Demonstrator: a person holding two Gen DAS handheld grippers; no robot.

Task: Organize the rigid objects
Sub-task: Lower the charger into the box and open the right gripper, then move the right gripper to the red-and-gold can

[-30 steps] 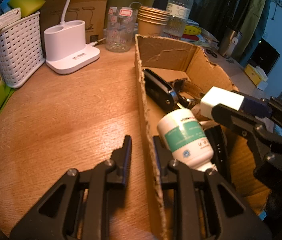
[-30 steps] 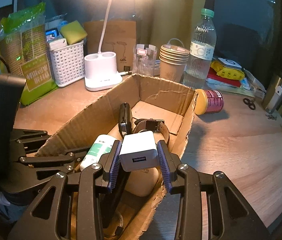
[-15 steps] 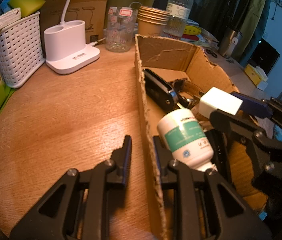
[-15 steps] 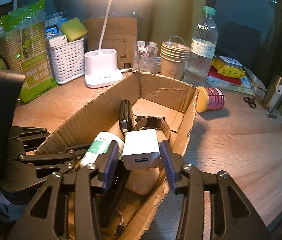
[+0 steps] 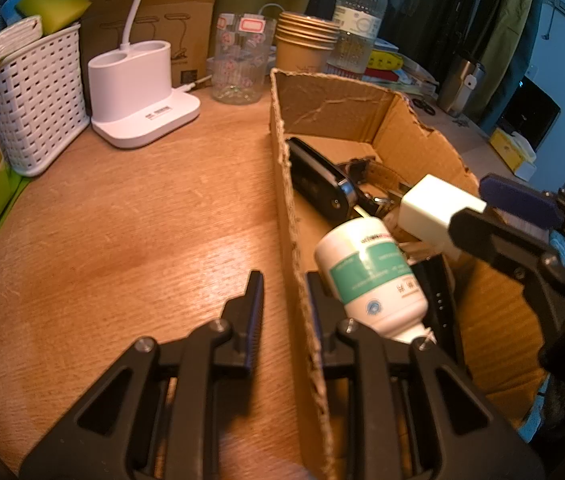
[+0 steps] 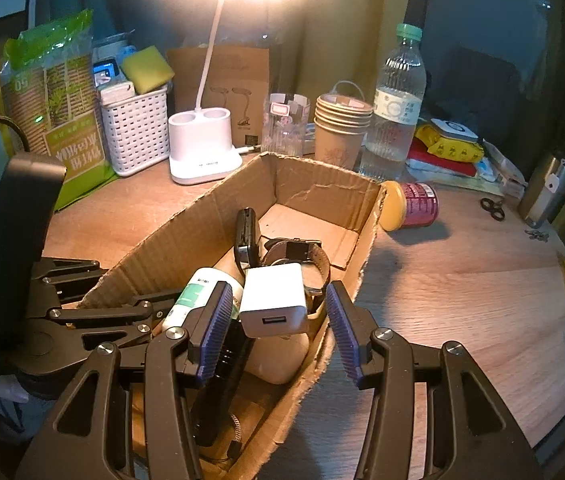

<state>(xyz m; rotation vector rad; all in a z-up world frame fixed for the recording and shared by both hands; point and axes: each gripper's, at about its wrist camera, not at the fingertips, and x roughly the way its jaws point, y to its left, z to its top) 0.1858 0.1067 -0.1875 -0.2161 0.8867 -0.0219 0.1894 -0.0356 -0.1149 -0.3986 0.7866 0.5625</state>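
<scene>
Charger (image 6: 273,305) sits between the open jaws of the right gripper (image 6: 278,330), which have just been opening; neither pad touches it, and it rests on the items piled in the box (image 6: 324,184). The left gripper (image 5: 284,304) is clamped on the box's near wall, one finger outside and one inside, steadying it on the bench (image 5: 130,240).

In the right wrist view the box fills the centre. A white bottle (image 6: 198,294) lies at 9 o'clock of the charger, a watch (image 6: 300,250) at 12 o'clock, and a black remote (image 6: 247,236) at 11 o'clock against the left wall. A red can (image 6: 410,205) lies on its side on the bench outside the box, at 2 o'clock, apparently not yet sorted.

The charger seems perched rather than settled: it lies tilted on the rounded things beneath it. If the right gripper draws back at a slant, a pad could catch an edge and tip the charger toward the torn, low right wall, or nudge the bottle. A straight retreat, with the left clamp held, looks the safer course.
</scene>
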